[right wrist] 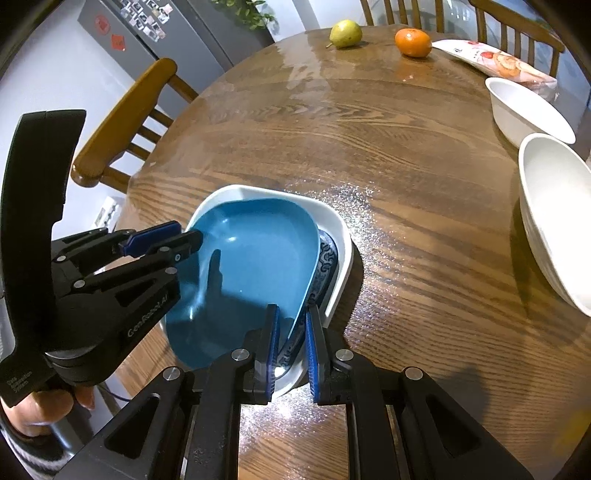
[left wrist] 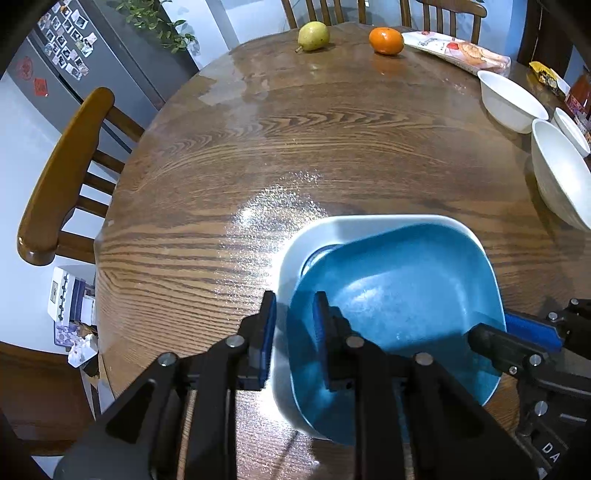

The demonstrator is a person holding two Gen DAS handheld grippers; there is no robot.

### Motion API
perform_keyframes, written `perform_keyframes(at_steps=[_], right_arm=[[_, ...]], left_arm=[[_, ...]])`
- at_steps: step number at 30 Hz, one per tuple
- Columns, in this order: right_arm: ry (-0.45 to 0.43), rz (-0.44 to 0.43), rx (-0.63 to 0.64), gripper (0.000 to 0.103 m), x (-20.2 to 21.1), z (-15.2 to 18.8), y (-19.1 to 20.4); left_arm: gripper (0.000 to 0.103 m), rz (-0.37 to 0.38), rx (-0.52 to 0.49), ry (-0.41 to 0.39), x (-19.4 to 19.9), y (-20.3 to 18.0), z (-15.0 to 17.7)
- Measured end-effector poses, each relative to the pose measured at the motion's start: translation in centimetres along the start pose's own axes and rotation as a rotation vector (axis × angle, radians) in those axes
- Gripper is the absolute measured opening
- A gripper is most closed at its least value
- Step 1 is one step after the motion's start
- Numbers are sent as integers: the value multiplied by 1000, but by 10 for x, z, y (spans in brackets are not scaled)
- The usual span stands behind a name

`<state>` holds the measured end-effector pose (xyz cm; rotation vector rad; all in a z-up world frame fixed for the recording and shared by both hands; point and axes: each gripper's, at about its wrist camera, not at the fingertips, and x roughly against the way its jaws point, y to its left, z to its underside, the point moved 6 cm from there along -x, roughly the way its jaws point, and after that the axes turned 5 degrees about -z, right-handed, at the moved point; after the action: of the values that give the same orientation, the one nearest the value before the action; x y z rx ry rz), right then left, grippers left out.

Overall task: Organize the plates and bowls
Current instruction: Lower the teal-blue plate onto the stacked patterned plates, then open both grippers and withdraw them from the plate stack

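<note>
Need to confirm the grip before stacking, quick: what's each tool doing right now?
Left tool: open, straddling the rim of the blue plate.
Right tool: closed on the blue plate's rim.

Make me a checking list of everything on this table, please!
surface: round wooden table, glossy.
job's things: blue square plate tilted inside white square dish, over a blue-patterned plate; three white round bowls apart, right.
clutter: yellow-green pear, orange mandarin, snack packet at far edge.
tongs: left tongs open around the near rims; right tongs shut on blue square plate's rim.
cables: perhaps one thin cord beside the table edge.
surroundings: wooden chairs, grey fridge with magnets, leafy plant.
</note>
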<state>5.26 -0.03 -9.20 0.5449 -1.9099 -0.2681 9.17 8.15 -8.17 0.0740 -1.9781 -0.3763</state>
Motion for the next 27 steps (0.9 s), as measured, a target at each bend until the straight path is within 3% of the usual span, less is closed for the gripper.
perform_keyframes(at_steps=[3,8,11,13,15,17,19,27], right_arm=[[-8,0,-2,13,5,0,-2],[-31,-14,-3,13,14,-2,-2],[-48,-17,5,13,20,-4,-1],[-57,-16,10,19,24,-4,0],[-70,-16,12,42,29,-4,-2],[-88,-16,9,49,34,-5,-3],[-101,-12,11,50,39,-6,-4],[-146,4,-11,57,56,-9,-15]], left_arm=[[37,-12,8,-19,5,2,-2],[41,-25,30,-44,11,8,-5],[53,-27,50,-67,17,11,-5],[58,-27,60,-78,20,12,-6],[60,-24,69,-86,24,12,-7],[65,-21,78,-92,26,12,-8],[76,-23,88,-100,30,12,-8],[85,-14,113,-125,41,10,-11]])
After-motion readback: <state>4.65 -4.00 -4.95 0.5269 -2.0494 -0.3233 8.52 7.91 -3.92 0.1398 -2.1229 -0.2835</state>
